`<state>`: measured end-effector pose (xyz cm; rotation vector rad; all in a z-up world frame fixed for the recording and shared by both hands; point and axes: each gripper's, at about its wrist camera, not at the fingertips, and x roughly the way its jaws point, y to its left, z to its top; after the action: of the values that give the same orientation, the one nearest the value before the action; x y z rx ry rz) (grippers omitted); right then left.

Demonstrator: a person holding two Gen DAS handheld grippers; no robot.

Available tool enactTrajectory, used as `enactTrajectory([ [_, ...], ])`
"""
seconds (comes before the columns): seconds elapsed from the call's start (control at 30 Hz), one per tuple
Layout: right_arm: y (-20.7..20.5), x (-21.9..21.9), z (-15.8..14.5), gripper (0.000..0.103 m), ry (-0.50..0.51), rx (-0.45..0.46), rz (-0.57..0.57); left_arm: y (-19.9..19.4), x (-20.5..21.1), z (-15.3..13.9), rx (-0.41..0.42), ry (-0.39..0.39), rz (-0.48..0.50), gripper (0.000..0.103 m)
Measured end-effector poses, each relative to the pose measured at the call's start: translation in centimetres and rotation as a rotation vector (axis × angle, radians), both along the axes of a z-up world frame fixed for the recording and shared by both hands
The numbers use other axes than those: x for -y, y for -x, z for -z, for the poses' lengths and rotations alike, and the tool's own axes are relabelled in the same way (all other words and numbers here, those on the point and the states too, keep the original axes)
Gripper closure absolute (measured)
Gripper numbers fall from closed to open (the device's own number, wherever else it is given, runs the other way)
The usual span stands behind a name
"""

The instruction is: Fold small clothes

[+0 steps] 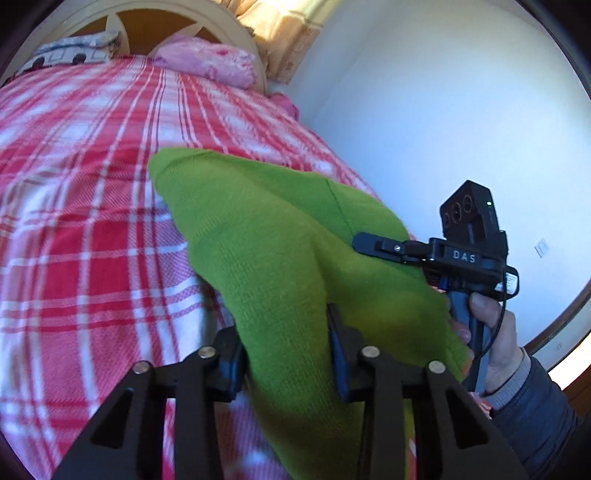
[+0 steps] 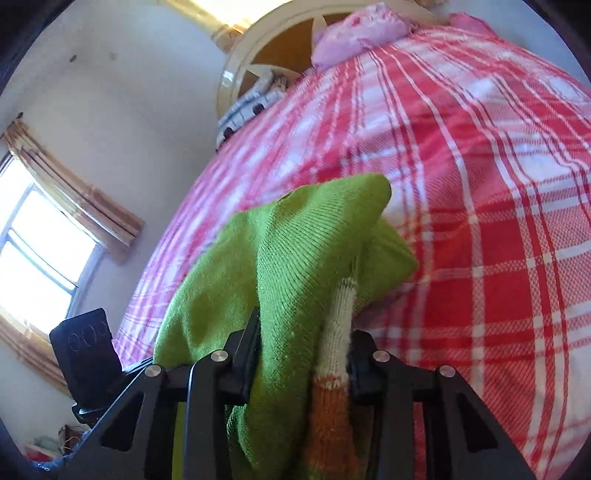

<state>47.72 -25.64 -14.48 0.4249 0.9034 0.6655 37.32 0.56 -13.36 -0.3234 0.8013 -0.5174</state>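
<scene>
A small green knit garment (image 1: 258, 236) hangs lifted above the red and white checked bed cover (image 1: 81, 206). My left gripper (image 1: 286, 358) is shut on a bunched part of it, with green cloth filling the gap between the pads. In the left wrist view my right gripper (image 1: 364, 246) comes in from the right, held by a hand, and clamps the garment's right edge. Seen from the right wrist, the right gripper (image 2: 303, 363) is shut on the green garment (image 2: 306, 236) together with a white and orange striped cuff (image 2: 338, 332). The garment's lower part is hidden behind the fingers.
The bed runs to a cream and brown headboard (image 1: 155, 18) with a pink pillow (image 1: 210, 62) and a grey patterned pillow (image 1: 70, 50). A white wall (image 1: 443, 110) borders the bed on one side. A curtained window (image 2: 40, 240) lies on the other.
</scene>
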Motion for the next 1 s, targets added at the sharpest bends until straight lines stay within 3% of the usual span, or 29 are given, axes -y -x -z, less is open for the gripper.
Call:
enactTrajectory([
  [0.2,4.0,-4.4,-2.5,0.066,-0.032,0.048,-0.073,5.7,-3.6,-3.0,0.057,-0.039,-0.023,0.066],
  [0.37,6.8,-10.7,-4.0,0.066,-0.075,0.067,-0.182,11.2,-8.2,-4.2,0.085,-0.072,-0.127,0.066],
  [0.67,10.7,-22.8,-3.4,0.066,-0.146,0.029,-0.386,19.3,-16.0,-4.5,0.092,-0.08,-0.309,0.066],
  [0.83,12.8,-29.0,-2.6,0.066,-0.153,0.006,-0.479,22.2,-19.1,-4.2,0.091,-0.117,-0.392,0.066],
  [1.0,13.7,-33.3,-0.9,0.066,-0.147,-0.033,-0.539,24.2,-21.7,-2.7,0.06,-0.102,-0.46,0.066],
])
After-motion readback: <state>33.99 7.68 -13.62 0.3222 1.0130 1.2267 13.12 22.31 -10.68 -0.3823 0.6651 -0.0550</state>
